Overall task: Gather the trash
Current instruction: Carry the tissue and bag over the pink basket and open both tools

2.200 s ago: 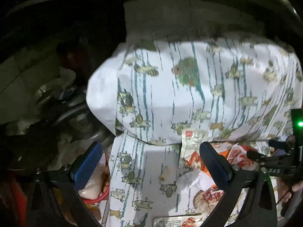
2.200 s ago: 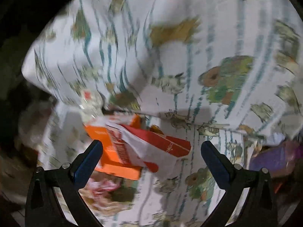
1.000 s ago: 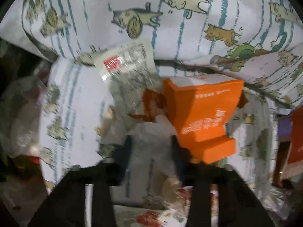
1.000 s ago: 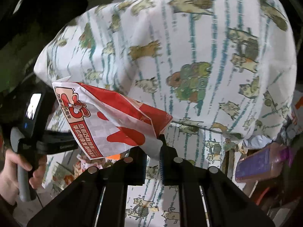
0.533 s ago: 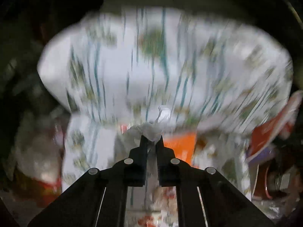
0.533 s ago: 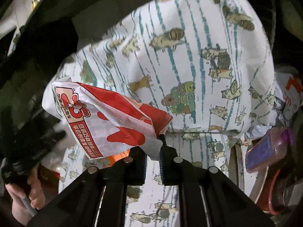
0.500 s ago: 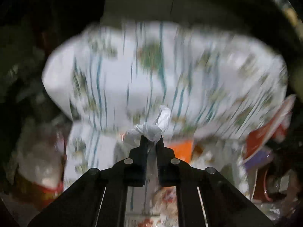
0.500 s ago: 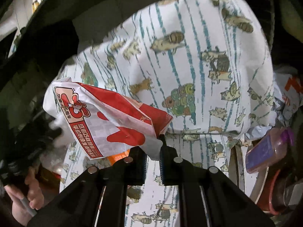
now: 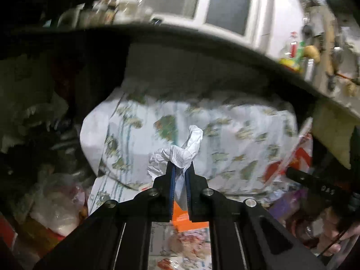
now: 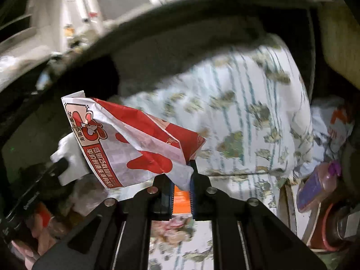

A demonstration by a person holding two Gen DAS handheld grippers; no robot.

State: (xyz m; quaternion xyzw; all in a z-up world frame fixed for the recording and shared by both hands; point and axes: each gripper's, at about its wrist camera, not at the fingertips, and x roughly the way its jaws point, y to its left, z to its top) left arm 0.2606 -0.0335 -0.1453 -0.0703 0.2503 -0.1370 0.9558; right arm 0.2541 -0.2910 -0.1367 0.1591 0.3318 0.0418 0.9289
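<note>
Both claws, clamped trash, now raised higher.

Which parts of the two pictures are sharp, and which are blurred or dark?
Left wrist view: the crumpled white tissue in the left gripper is sharp; the cartoon-print cloth is smeared, corners dark. Right wrist view: the red-and-white paper wrapper in the right gripper is sharp, background blurred.

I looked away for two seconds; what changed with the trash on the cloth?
The left gripper closed on the crumpled white tissue and lifted it; the right gripper closed on the red-and-white paper wrapper and lifted it. The orange carton stayed on the cartoon-print cloth.
</note>
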